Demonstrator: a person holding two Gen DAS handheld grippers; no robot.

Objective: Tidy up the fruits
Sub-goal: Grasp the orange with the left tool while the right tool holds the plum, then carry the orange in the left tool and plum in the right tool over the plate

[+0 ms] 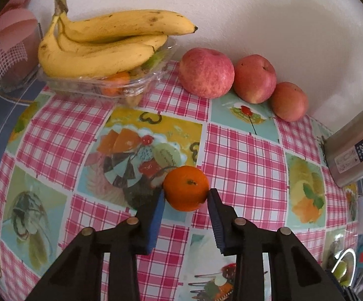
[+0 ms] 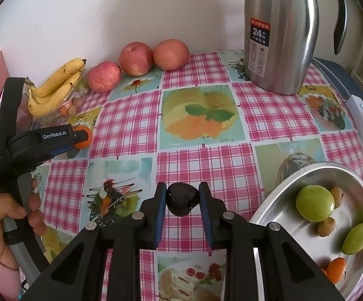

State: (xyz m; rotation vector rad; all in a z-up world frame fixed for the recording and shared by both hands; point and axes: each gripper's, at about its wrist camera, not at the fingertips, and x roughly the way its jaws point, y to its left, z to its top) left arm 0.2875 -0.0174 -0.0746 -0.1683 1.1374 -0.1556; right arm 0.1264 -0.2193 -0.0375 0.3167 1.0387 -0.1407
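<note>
Jaws of the left gripper press their blue pads against both sides of a small orange mandarin, which sits on the table over a printed fruit picture in the checked cloth. From the right wrist view the same gripper shows at the left edge, held by a hand around its grey handle, its tips closed on the mandarin near the table's left side.

Jaws of the right gripper are clamped on a dark, almost black fruit, pinched between the blue pads above the pink-and-white checks; whether it touches the cloth cannot be told.

Just right of that gripper lies a metal tray at the table's near right corner. It holds two green fruits, a few small brown ones and another mandarin at its near edge.

Along the white wall at the back stand three red apples in a row, each touching the next. To their left a clear plastic box carries a bunch of bananas on top of mixed small fruit. A steel thermos jug stands upright at the back right, well apart from the apples. A white device lies at the table's right edge.
</note>
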